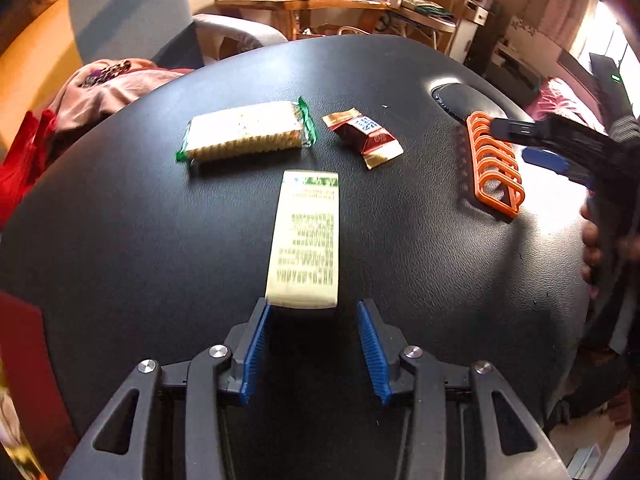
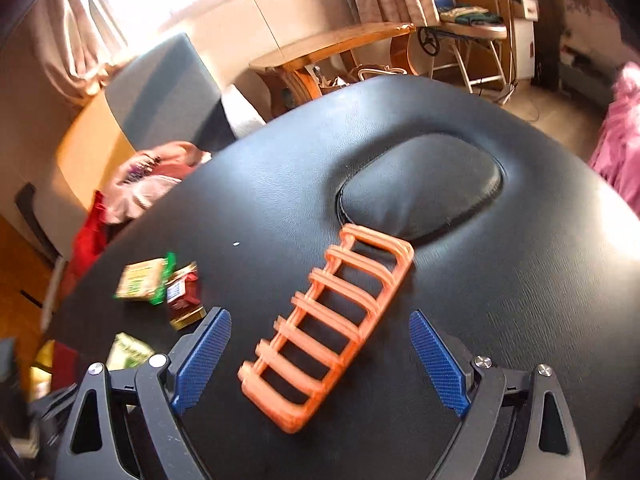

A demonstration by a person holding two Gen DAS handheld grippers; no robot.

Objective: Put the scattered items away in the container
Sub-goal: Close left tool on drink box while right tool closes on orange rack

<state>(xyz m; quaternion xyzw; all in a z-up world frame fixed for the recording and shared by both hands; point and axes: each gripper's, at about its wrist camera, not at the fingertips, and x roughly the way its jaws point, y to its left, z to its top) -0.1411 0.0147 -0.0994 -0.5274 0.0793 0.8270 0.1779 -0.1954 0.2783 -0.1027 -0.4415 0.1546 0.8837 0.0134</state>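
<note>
On the black padded table (image 1: pixel 120 240), my left gripper (image 1: pixel 314 312) is open, its blue pads either side of the near end of a pale yellow packet with green print (image 1: pixel 306 236). Beyond lie a cracker pack with green ends (image 1: pixel 246 131) and a red and gold candy wrapper (image 1: pixel 366 136). An orange slotted rack (image 1: pixel 496 162) stands at the right. My right gripper (image 2: pixel 320 322) is open just above the rack (image 2: pixel 332 328), which lies between its blue pads. The snacks show at its left: crackers (image 2: pixel 144 280), candy (image 2: pixel 184 296), yellow packet (image 2: pixel 128 350).
A padded oval inset (image 2: pixel 424 192) sits in the table behind the rack. Pink and red clothes (image 1: pixel 100 88) are piled at the table's far left edge. A wooden table (image 1: pixel 300 4) and chairs stand behind. The person's hand (image 1: pixel 592 240) holds the right gripper.
</note>
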